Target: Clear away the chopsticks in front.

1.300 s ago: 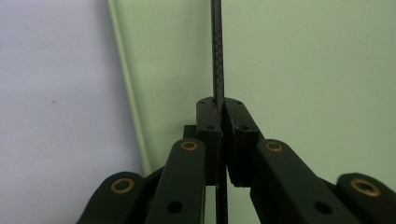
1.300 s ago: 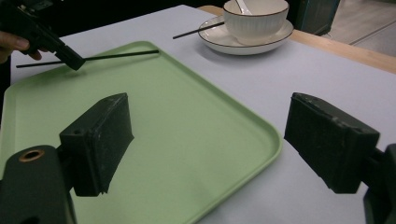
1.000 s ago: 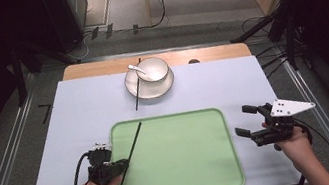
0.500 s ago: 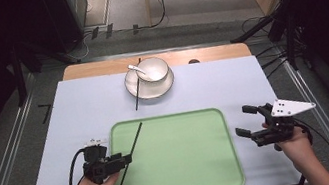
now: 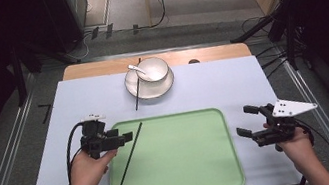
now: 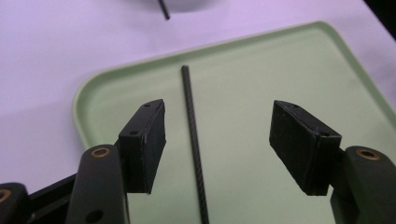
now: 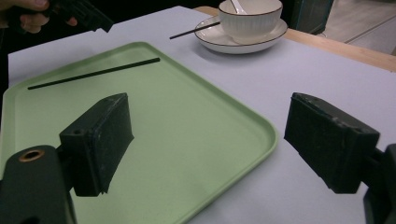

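Since 1 second ago your left gripper (image 5: 127,137) let 1 chopstick (image 5: 129,159) drop flat on the tray (image 5: 190,169), at its 9 o'clock side; jaws wide, like the right gripper (image 5: 249,120). Next, probably the other chopstick (image 5: 138,84) at 12 o'clock.

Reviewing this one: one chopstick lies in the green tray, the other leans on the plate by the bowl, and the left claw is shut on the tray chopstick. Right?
Not quite. The left claw is open, not shut on the tray chopstick: the left gripper view shows the stick lying free on the green tray between the spread jaws. The other chopstick does lean on the plate by the bowl.
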Demonstrator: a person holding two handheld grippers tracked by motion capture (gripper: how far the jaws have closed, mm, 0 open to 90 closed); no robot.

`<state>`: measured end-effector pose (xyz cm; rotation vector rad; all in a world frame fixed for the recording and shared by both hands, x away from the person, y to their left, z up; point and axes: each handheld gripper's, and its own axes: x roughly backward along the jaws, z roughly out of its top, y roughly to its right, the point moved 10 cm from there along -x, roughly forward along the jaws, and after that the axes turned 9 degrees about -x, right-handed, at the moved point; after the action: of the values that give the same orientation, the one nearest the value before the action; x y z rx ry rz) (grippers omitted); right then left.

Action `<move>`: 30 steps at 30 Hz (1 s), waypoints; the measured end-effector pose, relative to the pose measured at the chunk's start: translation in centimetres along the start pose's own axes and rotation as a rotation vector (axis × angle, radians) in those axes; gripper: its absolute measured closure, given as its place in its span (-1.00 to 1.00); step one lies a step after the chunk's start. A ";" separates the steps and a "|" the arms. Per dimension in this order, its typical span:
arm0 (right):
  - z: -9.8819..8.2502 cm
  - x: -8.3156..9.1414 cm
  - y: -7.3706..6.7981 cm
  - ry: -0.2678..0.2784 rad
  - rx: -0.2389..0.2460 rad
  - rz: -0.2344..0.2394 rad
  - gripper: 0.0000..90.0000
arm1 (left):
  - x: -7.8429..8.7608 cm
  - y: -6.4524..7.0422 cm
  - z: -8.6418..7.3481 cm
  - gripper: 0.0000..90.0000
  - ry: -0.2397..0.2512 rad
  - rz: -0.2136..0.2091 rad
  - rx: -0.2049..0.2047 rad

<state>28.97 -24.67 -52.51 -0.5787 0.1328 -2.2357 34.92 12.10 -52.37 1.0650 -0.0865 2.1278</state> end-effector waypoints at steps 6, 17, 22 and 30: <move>-0.1 0.3 0.2 0.004 -0.007 -0.008 -0.66 | -0.2 0.0 2.4 -0.19 0.022 -0.039 0.001; -0.2 0.3 0.1 0.001 -0.008 -0.006 -0.66 | -2.0 -0.9 6.8 -0.22 -0.014 -0.021 -0.070; -0.3 0.3 0.1 -0.001 -0.010 -0.006 -0.66 | -3.2 -1.7 8.4 -0.24 -0.031 -0.004 -0.086; -0.3 0.5 0.2 0.002 -0.011 -0.010 -0.66 | -5.3 -3.5 10.6 -0.23 -0.052 0.034 -0.099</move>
<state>28.69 -25.19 -52.69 -0.5846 0.1435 -2.2461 46.20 7.64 -50.07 1.0674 -0.2336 2.1039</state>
